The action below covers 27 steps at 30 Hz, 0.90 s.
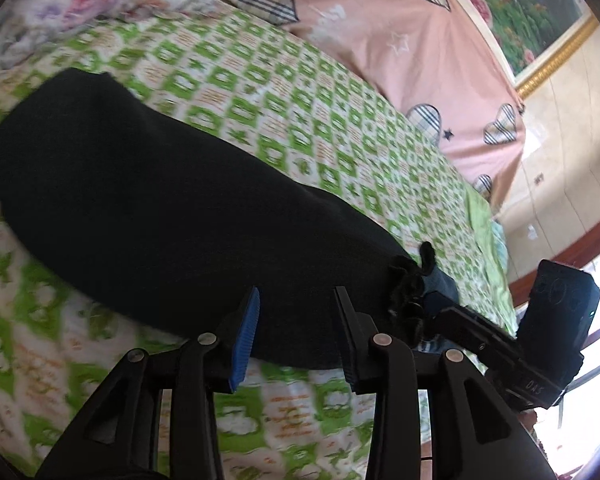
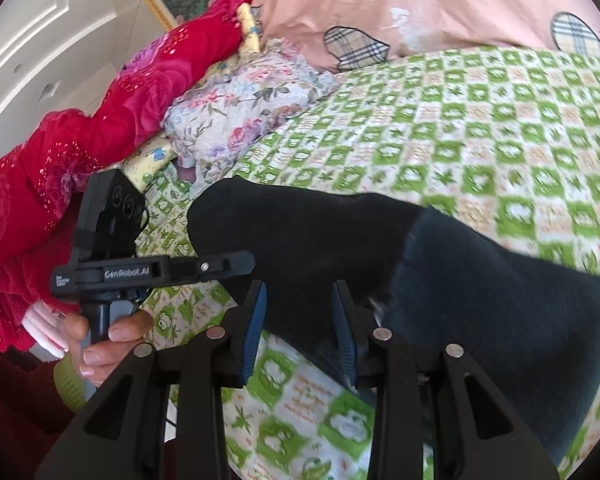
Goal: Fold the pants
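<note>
Black pants [image 1: 152, 200] lie flat, apparently folded, long axis upper-left to lower-right.

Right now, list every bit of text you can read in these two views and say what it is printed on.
"GenRobot.AI": white letters on the left tongs' black crossbar, seen in the right wrist view.
Small white label at that bar's left end: too small to read.
White characters on the right tongs' black body, left wrist view: upside down, unclear.
Orange marks on the green checked bedsheet: blurred, unreadable.

Black pants [image 1: 148, 184] across green-checked bedsheet [image 1: 300, 92], beyond left gripper [image 1: 296, 320], jaws apart.
</note>
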Motion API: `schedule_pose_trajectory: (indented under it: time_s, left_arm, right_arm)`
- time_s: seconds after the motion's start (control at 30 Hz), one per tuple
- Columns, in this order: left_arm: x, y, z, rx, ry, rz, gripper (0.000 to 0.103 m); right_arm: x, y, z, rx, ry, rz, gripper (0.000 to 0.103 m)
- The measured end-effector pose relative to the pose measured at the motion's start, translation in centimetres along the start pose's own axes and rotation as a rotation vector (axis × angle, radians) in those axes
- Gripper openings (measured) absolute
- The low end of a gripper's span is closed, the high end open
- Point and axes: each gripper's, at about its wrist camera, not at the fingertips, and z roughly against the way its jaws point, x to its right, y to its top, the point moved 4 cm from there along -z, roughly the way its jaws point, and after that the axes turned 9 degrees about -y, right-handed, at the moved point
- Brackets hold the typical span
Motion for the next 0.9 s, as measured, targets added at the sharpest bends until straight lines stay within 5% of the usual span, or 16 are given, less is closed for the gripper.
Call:
schedule_pose_trajectory:
  time_s: [0.2,0.43,0.9]
  left_arm:
    - [-2.4,0.4,3.1,0.076,0.064,0.05,0.04]
    - [-5.9,0.5,6.5,0.179,0.163,0.143,0.055]
    - [-11.5,2.5,6.6,0.192,0.179,0.311,0.055]
  right_arm:
    - [-2.2,2.1,-2.4,-0.03,0.018,0.076,0.036]
    - [-4.3,4.2,-5.5,-0.066,0.04,0.132,0.042]
    - [-8.9,10.0,-14.0,-0.2,0.1,0.268,0.042]
